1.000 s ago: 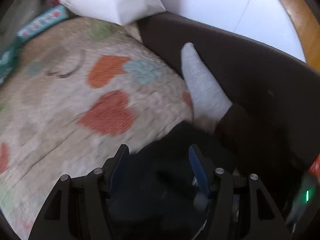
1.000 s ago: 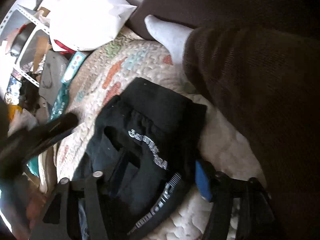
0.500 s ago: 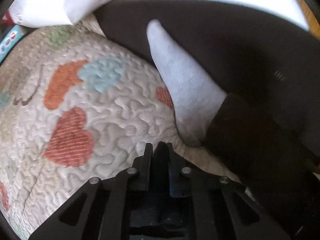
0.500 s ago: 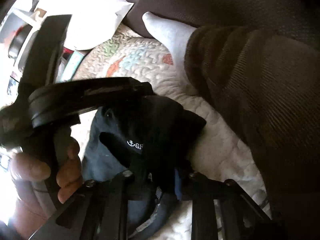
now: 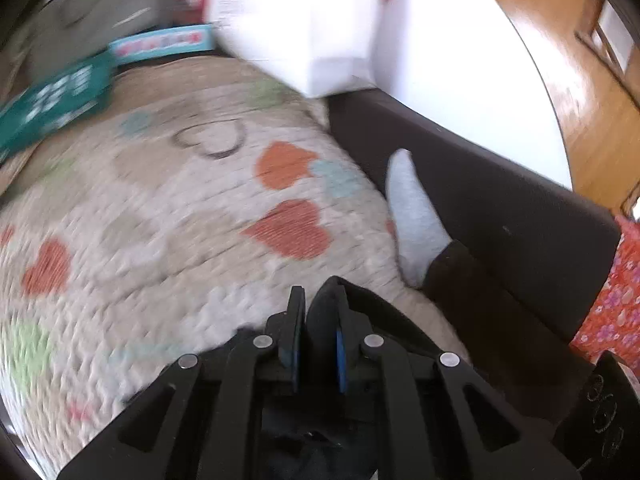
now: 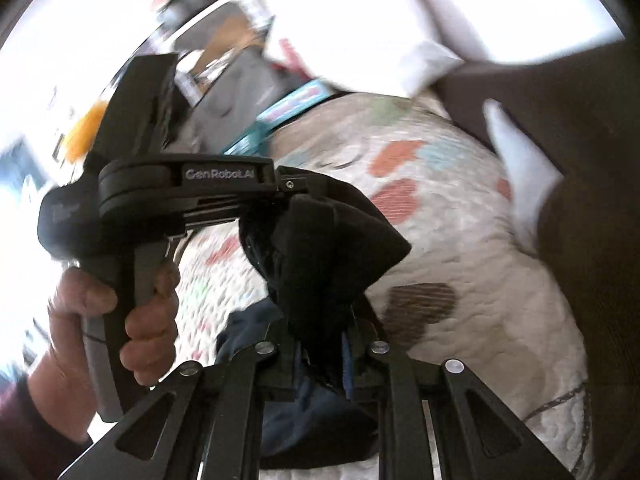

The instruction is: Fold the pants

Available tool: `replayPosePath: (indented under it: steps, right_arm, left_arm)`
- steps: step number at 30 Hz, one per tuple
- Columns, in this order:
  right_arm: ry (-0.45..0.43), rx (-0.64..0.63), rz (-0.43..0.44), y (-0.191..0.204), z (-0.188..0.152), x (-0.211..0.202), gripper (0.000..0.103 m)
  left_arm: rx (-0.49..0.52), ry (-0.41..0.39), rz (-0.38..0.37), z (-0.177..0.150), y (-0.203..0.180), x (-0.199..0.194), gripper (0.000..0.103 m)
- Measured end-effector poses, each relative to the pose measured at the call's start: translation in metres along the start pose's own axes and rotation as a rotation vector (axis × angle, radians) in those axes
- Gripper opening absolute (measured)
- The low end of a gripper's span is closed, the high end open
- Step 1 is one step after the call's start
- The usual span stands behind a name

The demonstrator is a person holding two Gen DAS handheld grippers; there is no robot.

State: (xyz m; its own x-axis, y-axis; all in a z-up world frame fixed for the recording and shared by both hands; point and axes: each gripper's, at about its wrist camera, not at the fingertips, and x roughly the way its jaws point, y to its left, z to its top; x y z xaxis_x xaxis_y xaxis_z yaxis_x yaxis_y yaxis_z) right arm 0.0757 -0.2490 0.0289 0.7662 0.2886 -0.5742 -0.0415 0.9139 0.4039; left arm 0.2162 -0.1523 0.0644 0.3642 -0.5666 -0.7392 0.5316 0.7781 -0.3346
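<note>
While both grippers pinch the black pants [image 6: 332,248] and hold the bunched cloth up above the heart-patterned quilt [image 5: 168,240], the left gripper [image 5: 316,336] has its fingers nearly closed on a fold of the dark fabric. Seen from the right wrist, the right gripper [image 6: 320,360] clamps the lower end of the same cloth, with the person's hand [image 6: 132,312] gripping the left tool's handle beside it. A foot in a grey sock [image 5: 416,216] rests on the quilt's edge near a dark sofa [image 5: 500,208].
</note>
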Motion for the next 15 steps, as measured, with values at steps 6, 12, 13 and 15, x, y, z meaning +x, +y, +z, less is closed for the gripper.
replayPosePath:
  steps: [6, 12, 13, 15]
  right_arm:
    - [0.115, -0.223, 0.036, 0.062, -0.032, 0.032, 0.017]
    - [0.199, -0.387, 0.041, 0.088, -0.069, 0.055, 0.045]
    - [0.212, -0.391, 0.075, 0.090, -0.073, 0.052, 0.065]
    - [0.216, -0.418, 0.106, 0.094, -0.079, 0.044, 0.070]
  left_arm:
    - [-0.192, -0.024, 0.033, -0.053, 0.069, -0.023, 0.016]
    - [-0.314, -0.013, 0.095, -0.091, 0.114, -0.040, 0.046]
    - [-0.327, -0.016, 0.092, -0.096, 0.119, -0.044, 0.051]
    - [-0.346, -0.020, 0.098, -0.105, 0.126, -0.053, 0.051]
